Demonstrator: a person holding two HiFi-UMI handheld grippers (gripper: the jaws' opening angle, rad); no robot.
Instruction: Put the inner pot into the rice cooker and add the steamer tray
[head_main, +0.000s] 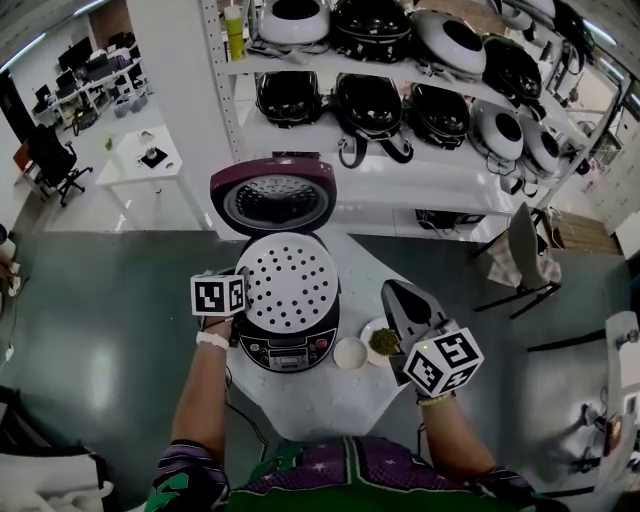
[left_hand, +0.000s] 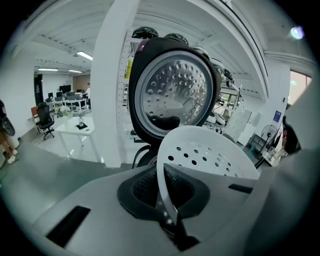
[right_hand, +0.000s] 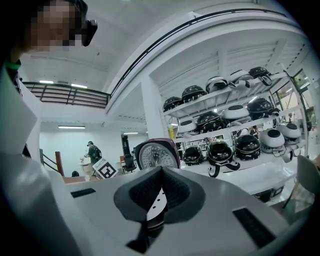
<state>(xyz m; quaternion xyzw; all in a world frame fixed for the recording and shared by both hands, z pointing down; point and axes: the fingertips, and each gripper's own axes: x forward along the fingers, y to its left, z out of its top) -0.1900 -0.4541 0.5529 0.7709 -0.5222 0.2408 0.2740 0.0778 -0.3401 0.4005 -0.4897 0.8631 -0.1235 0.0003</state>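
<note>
Steamer tray (head_main: 290, 283), white, round, perforated, rim pinched by left gripper (left_hand: 169, 219); right gripper (right_hand: 152, 220) pressed together.

Left gripper (left_hand: 165, 201): tilted downward, jaws closed on the thin rim of the steamer tray (left_hand: 210, 150), which rises ahead of the pads.
Left arm (head_main: 200, 400): bare forearm stretched forward, pale band at the wrist, marker cube (head_main: 218, 295) above the hand.
Right gripper (right_hand: 158, 189): near level, jaws together, nothing pinched.
Right arm (head_main: 457, 437): forearm angled inward, marker cube (head_main: 443, 362) behind the jaws.
Spacing: grippers apart, right one nearer the body.
</note>
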